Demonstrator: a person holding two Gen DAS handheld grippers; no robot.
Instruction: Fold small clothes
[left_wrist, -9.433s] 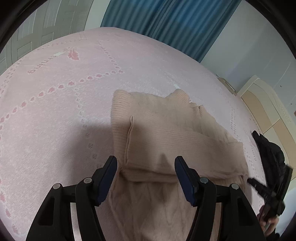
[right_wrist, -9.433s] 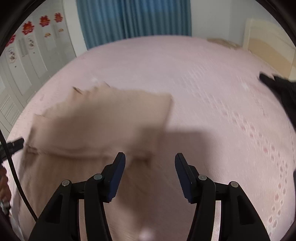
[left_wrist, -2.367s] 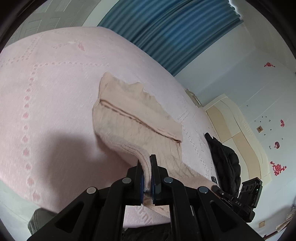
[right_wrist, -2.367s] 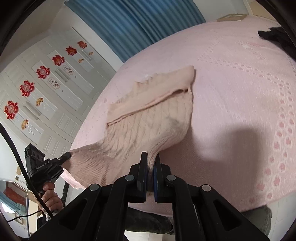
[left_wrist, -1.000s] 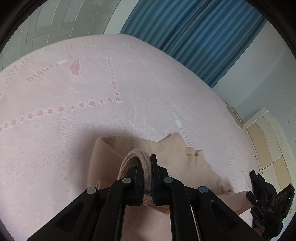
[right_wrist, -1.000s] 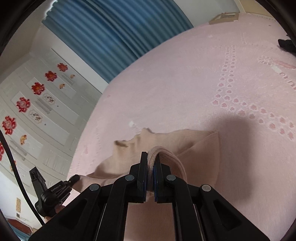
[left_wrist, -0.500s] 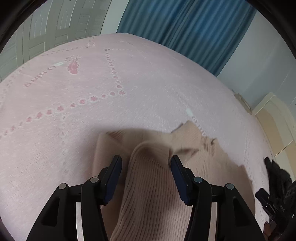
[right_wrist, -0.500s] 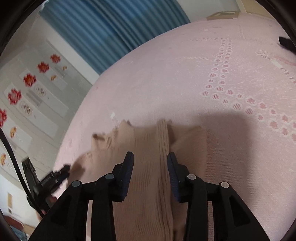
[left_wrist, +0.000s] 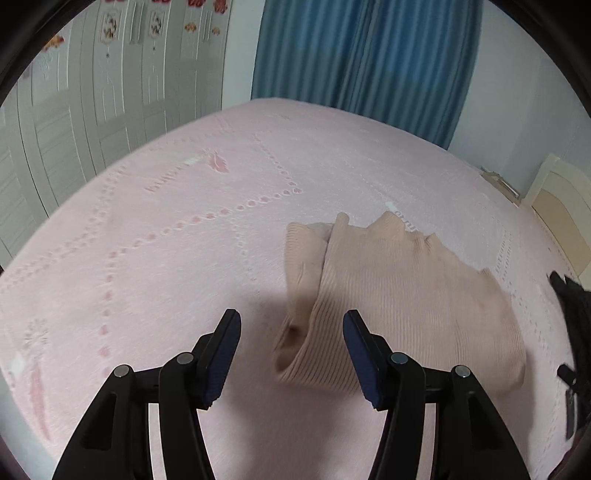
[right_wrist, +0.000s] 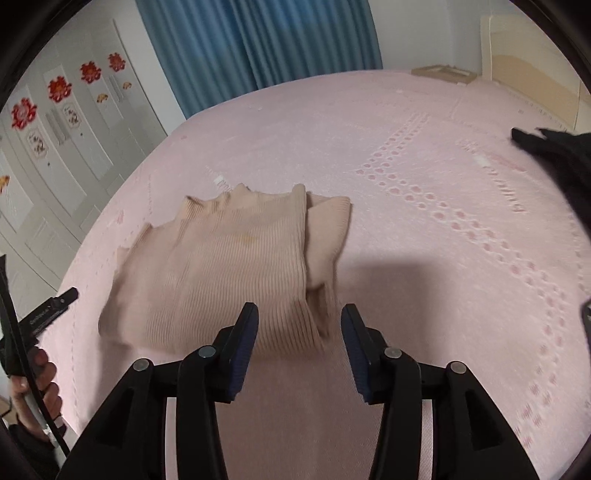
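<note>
1. Both your tools stand apart with nothing pinched: your left gripper (left_wrist: 291, 354) and your right gripper (right_wrist: 299, 345) have just been opening, and their blue pads touch no cloth.
2. Just beyond your fingertips the beige ribbed sweater (right_wrist: 229, 266) lies folded on the pink bedspread (left_wrist: 166, 229), its near hem between the lines of your right jaws, apart from them.
3. Your left hand (right_wrist: 35, 376) shows at that view's edge.
4. Farther off, a black garment (right_wrist: 561, 155) lies on the bed; blue curtains (left_wrist: 362, 55) hang behind.
</note>
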